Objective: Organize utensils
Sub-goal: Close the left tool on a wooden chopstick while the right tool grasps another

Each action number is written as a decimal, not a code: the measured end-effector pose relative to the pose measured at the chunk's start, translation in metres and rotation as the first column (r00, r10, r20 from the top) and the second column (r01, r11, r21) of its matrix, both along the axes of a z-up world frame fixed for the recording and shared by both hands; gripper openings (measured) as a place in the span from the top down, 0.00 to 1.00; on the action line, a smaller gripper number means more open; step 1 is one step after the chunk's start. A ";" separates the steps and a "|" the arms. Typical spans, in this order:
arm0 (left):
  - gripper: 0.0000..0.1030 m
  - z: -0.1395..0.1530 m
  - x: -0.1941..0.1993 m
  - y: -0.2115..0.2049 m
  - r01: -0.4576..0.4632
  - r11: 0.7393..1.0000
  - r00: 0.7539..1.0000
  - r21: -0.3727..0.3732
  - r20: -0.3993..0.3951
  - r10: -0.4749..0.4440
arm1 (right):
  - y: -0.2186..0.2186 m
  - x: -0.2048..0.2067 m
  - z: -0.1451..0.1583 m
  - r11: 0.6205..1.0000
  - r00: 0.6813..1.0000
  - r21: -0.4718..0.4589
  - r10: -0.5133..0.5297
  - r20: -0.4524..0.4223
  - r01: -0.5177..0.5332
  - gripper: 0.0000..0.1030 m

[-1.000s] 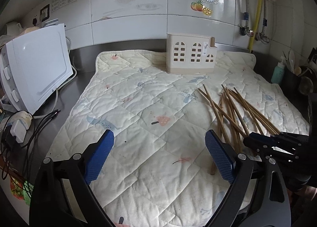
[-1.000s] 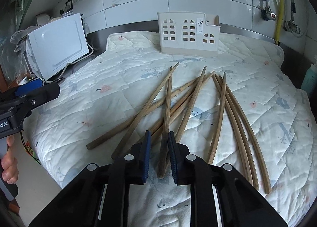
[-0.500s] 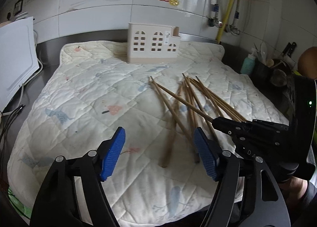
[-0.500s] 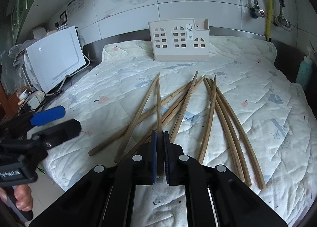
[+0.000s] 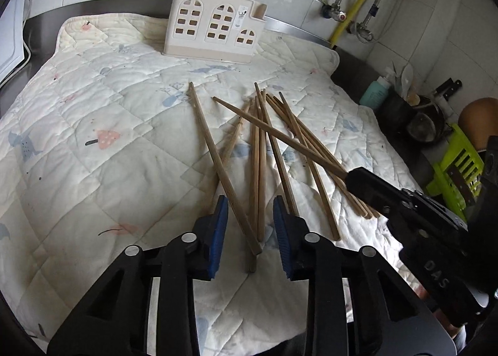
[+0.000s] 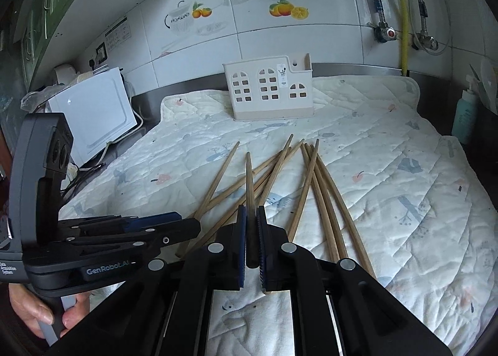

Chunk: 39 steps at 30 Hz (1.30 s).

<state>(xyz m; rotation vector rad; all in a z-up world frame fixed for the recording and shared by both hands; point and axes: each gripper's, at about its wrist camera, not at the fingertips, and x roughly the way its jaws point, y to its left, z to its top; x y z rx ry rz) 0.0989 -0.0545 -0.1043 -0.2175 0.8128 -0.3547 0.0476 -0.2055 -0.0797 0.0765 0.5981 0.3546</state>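
Note:
Several long wooden chopsticks [image 5: 258, 153] lie fanned out on a quilted white mat [image 5: 93, 144]. A cream utensil holder with window cut-outs [image 5: 216, 30] stands at the mat's far edge; it also shows in the right wrist view [image 6: 269, 88]. My right gripper [image 6: 250, 225] is shut on one chopstick [image 6: 249, 181] and holds it lifted above the pile, tip pointing at the holder. From the left wrist view this gripper [image 5: 367, 185] is at the right with the chopstick [image 5: 274, 135] sticking out. My left gripper [image 5: 250, 219] is open, its jaws on either side of the near ends of the chopsticks.
A white microwave [image 6: 93, 113] stands left of the mat with cables beside it. A teal bottle [image 5: 375, 91], dark pots and a green rack [image 5: 457, 166] crowd the counter on the right. A yellow pipe [image 6: 403, 13] and taps run down the tiled wall.
My right gripper has closed on one chopstick and lifted it off the pile. My left gripper has swung right over the chopsticks' near ends and its jaws have narrowed.

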 end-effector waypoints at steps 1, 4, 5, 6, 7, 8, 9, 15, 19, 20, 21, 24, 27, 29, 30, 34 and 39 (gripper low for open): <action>0.74 -0.001 0.001 0.000 -0.005 1.000 1.000 0.003 -0.007 0.005 | -0.001 0.000 0.001 1.000 1.000 0.004 0.000 0.002 0.000 0.94; 0.74 -0.006 0.006 0.001 -0.029 1.000 0.999 0.005 -0.032 0.029 | -0.006 0.000 0.002 1.000 1.000 0.017 0.002 0.005 -0.002 0.94; 0.74 -0.008 0.007 0.001 -0.034 0.999 0.999 0.008 -0.040 0.035 | -0.007 0.000 0.002 1.000 1.000 0.020 0.001 0.007 -0.001 0.94; 0.74 -0.009 0.008 0.001 -0.040 0.999 0.998 0.013 -0.044 0.041 | -0.008 0.000 0.002 1.000 1.000 0.024 0.000 0.007 0.000 0.94; 0.77 -0.010 0.009 0.001 -0.040 0.999 0.998 0.014 -0.051 0.041 | -0.010 0.000 0.003 1.000 1.000 0.029 -0.001 0.007 0.001 0.94; 0.81 -0.012 0.010 0.000 -0.039 0.999 0.997 0.013 -0.060 0.040 | -0.011 0.000 0.003 0.999 1.000 0.032 -0.003 0.007 0.003 0.94; 0.81 -0.013 0.011 0.000 -0.044 0.999 0.997 0.017 -0.064 0.045 | -0.012 0.001 0.003 0.999 1.000 0.033 -0.004 0.007 0.004 0.94; 0.86 -0.013 0.012 -0.004 -0.051 0.998 0.997 0.034 -0.056 0.053 | -0.015 0.000 0.006 0.999 1.000 0.041 -0.011 0.013 0.010 0.94; 0.86 -0.013 0.011 -0.001 -0.057 0.998 0.997 0.030 -0.053 0.058 | -0.015 -0.003 0.007 0.999 1.000 0.039 -0.014 0.017 0.013 0.94; 0.90 -0.013 0.011 -0.001 -0.062 0.997 0.997 0.034 -0.051 0.064 | -0.015 -0.003 0.008 0.999 1.000 0.040 -0.014 0.017 0.014 0.94; 0.90 -0.013 0.011 0.001 -0.066 0.997 0.996 0.029 -0.053 0.067 | -0.015 -0.003 0.008 0.999 1.000 0.040 -0.015 0.017 0.014 0.94; 0.90 -0.011 0.009 0.004 -0.065 0.997 0.997 0.030 -0.044 0.066 | -0.015 -0.005 0.010 0.999 1.000 0.037 -0.021 0.022 0.020 0.94; 0.91 -0.006 0.005 0.008 -0.068 0.997 0.997 0.026 -0.028 0.069 | -0.015 -0.007 0.014 0.999 0.999 0.033 -0.025 0.030 0.024 0.94; 0.97 -0.001 0.002 0.011 -0.071 0.997 0.997 0.040 -0.005 0.071 | -0.015 -0.009 0.017 0.999 0.999 0.034 -0.029 0.034 0.028 0.94; 0.97 0.002 0.000 0.012 -0.077 0.996 0.997 0.053 0.009 0.076 | -0.015 -0.010 0.019 0.999 0.999 0.035 -0.032 0.037 0.030 0.94; 0.97 0.014 -0.004 0.019 -0.068 0.996 0.997 0.062 0.047 0.066 | -0.016 -0.014 0.028 0.998 0.998 0.038 -0.042 0.052 0.040 0.94; 0.91 0.010 -0.009 0.014 -0.017 0.999 1.000 0.034 0.018 0.016 | -0.015 -0.018 0.033 0.998 0.997 0.035 -0.046 0.063 0.044 0.94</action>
